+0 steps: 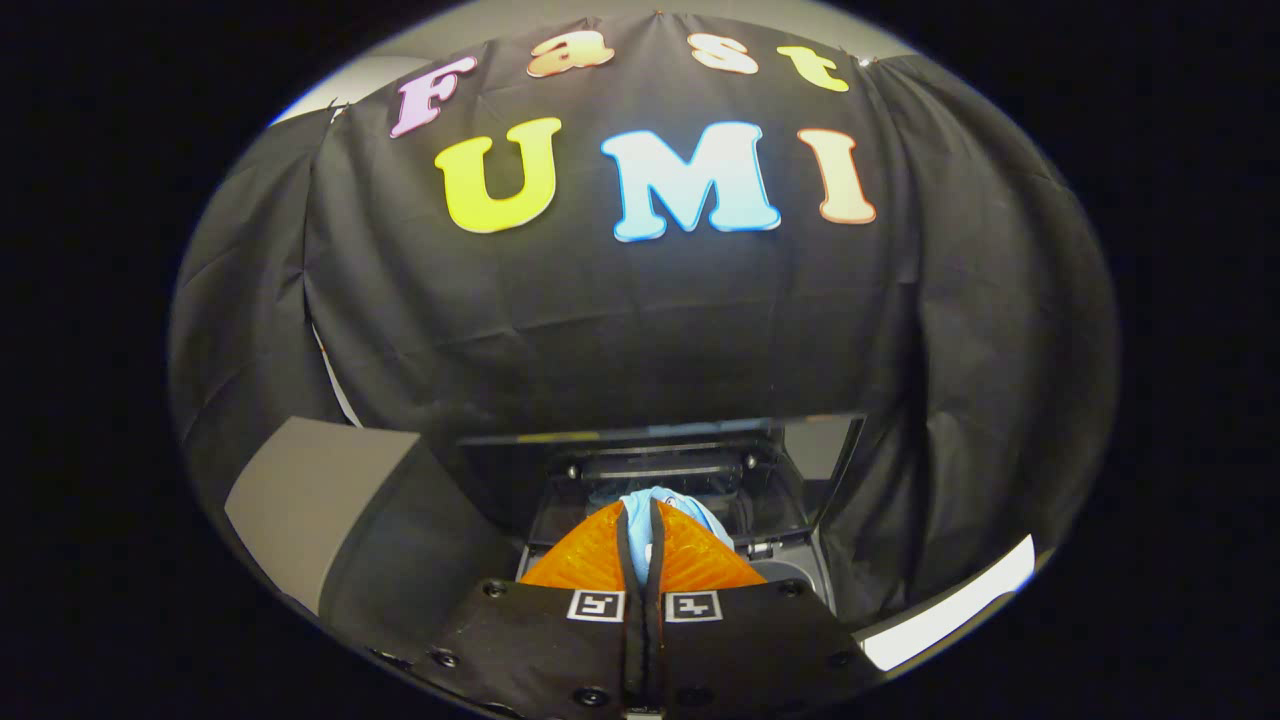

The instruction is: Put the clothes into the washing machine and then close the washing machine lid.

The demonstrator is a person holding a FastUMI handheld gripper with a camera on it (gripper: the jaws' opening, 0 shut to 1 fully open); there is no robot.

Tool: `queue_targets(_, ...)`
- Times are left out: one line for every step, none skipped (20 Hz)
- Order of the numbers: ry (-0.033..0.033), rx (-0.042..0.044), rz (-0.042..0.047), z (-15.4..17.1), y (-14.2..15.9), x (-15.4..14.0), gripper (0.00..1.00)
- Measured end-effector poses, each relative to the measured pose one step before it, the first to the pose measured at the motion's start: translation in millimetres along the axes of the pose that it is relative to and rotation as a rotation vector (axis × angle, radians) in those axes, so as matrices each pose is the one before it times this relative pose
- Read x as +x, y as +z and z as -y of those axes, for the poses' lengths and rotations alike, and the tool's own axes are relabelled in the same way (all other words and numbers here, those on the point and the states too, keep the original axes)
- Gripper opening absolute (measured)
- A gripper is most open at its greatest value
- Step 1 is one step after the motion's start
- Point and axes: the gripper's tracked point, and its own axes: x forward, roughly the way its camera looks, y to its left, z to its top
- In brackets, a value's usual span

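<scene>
My gripper (pixel 645 530) is shut on a light blue piece of clothing (pixel 640 515), which is pinched between the two fingers and bulges out past their tips. Just ahead and below stands the washing machine (pixel 800 585), a grey top-loader. Its dark glass lid (pixel 690 470) is raised upright behind the opening. The cloth hangs over the opening, in front of the lid. My fingers hide the inside of the drum.
The booth's black cloth wall (pixel 620 330) hangs close behind the machine. A grey box-like surface (pixel 310 500) stands to the left of the machine. A bright strip (pixel 950 615) runs at the lower right.
</scene>
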Motion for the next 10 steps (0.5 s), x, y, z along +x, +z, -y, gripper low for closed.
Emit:
queue_targets(0.00107,-0.00482,-0.03344,-1.19,-14.45,7.99,0.01)
queue_targets(-0.00369,-0.00922,-0.03683,1.2,-16.49,7.26,0.01)
queue_targets(-0.00315,-0.00522,-0.02232,0.13,-9.82,8.02,0.01)
queue_targets(-0.00125,-0.00072,-0.02045,-1.2,-10.13,7.61,0.01)
queue_targets(0.00084,0.00007,-0.01709,-1.44,-7.58,6.47,0.01)
queue_targets(-0.00325,-0.00178,-0.01748,-1.1,-9.72,7.45,0.01)
queue_targets(-0.00714,-0.00496,-0.01967,-1.47,-7.76,6.87,0.01)
queue_targets(-0.00385,-0.00864,-0.02526,-1.69,-7.76,6.71,0.01)
queue_targets(-0.00174,-0.00514,-0.03264,0.0,-11.55,3.52,0.01)
queue_targets(-0.00915,0.00429,-0.03688,-0.37,-13.82,10.66,0.01)
